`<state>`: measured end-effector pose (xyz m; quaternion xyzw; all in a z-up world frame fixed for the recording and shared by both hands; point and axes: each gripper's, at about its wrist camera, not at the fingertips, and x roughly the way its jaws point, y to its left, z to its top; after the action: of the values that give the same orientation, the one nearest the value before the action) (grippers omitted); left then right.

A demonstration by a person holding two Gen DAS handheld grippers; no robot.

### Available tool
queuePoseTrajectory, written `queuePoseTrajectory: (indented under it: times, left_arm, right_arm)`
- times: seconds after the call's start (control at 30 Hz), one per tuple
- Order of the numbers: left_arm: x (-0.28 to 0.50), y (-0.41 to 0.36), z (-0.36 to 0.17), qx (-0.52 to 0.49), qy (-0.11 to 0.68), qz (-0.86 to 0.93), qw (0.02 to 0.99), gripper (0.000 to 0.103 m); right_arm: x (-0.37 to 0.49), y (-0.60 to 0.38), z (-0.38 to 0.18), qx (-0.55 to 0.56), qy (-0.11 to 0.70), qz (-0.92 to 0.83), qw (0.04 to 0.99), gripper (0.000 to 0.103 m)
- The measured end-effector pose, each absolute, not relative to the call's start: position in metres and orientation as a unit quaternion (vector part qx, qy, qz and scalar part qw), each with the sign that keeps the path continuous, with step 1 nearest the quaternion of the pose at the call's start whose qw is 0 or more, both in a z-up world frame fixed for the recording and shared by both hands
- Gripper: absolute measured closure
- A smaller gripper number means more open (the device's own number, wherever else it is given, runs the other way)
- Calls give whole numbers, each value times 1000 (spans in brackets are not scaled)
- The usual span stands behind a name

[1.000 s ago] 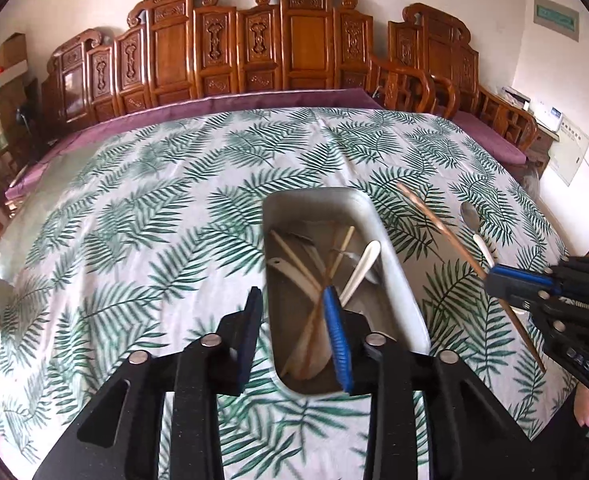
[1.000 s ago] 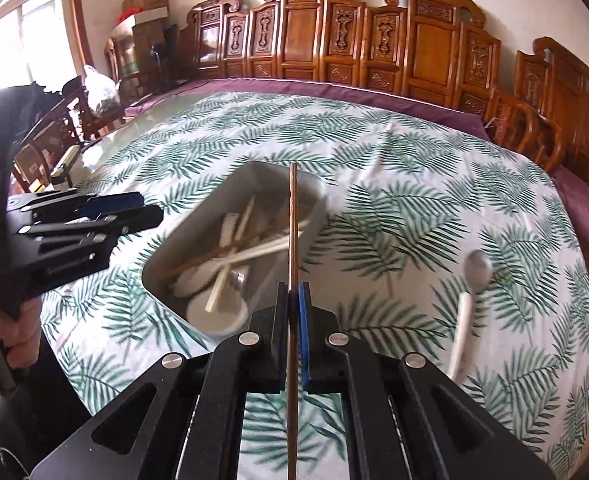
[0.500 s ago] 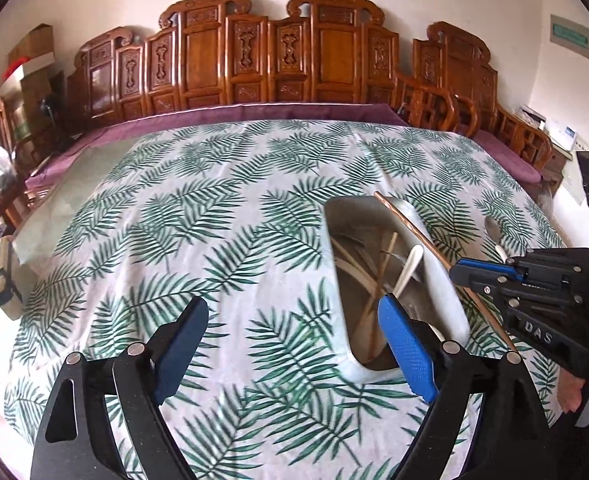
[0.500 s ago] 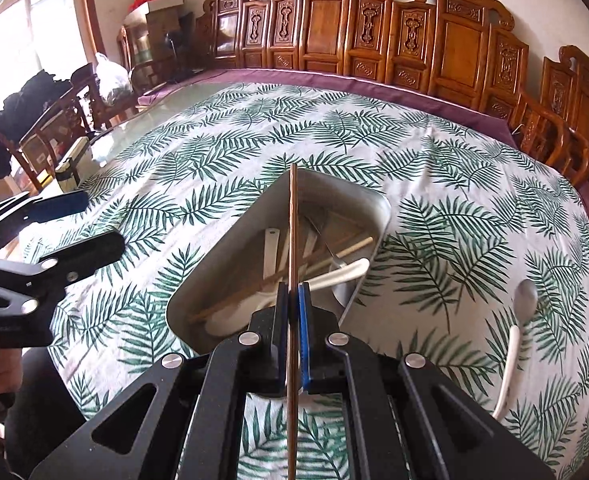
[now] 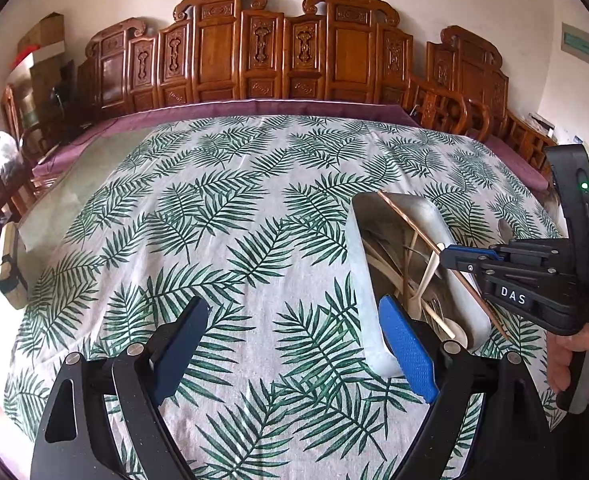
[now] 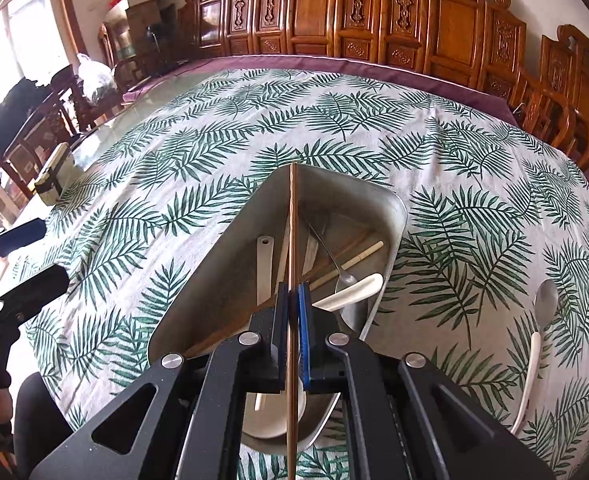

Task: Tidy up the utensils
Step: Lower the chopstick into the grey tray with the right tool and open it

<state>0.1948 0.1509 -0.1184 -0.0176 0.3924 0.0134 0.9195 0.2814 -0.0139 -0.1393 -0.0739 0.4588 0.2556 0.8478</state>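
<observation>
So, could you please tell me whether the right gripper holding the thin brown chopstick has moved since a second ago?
Yes. The right gripper, shut on the thin brown chopstick, has come in over the grey metal tray and now hangs above its middle.

- Daylight filled the room; both views were bright and evenly lit.
- In the right wrist view a window (image 6: 12, 40) far left of the claw was blown out to white, and glare washed the table's (image 6: 94, 148) bare edge below it.
- Shadows were soft, with a faint one inside the tray (image 6: 222, 272) ahead of the claw.
- Fisheye bending curved the chairs (image 5: 278, 52) behind; black vignette cut the corners.
- Focus was sharp on the cloth (image 5: 230, 216); no motion blur showed.
</observation>
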Motion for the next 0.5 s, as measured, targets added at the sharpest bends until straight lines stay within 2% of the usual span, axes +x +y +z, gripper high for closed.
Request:
queuePoseTrajectory:
  times: [0.5]
  left_arm:
    - [193, 145, -119, -13, 393, 6, 919, 19]
  right_arm:
    - [290, -11, -137, -62, 461, 243, 851, 97]
